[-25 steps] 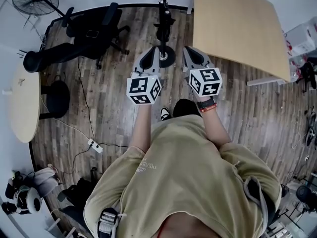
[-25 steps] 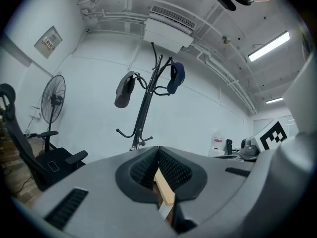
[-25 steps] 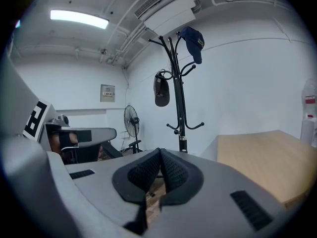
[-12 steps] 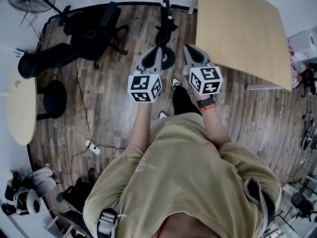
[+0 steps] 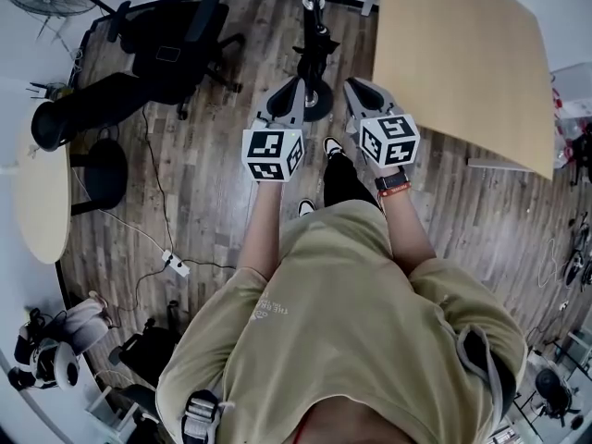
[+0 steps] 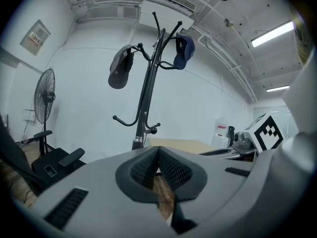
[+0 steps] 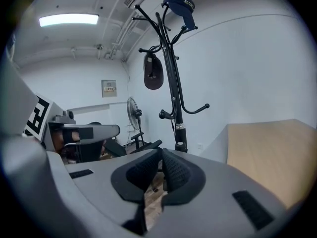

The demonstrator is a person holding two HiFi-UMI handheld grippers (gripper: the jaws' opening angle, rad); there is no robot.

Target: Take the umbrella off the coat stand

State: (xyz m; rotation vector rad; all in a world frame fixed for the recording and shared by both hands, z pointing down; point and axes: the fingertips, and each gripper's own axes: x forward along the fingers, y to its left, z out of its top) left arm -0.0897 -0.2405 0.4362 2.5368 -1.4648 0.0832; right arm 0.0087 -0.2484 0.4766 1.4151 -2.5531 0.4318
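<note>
Coat stand [image 6: 146,93] just ahead of both grippers. Left gripper [image 5: 294,87] clenched, empty. Right gripper [image 5: 353,87] opening, empty. Can't make out the umbrella.

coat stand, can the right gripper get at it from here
Probably, once moved closer: the right gripper faces the coat stand across bare floor, the table off to one side. Its jaws are opening with nothing between them.
</note>
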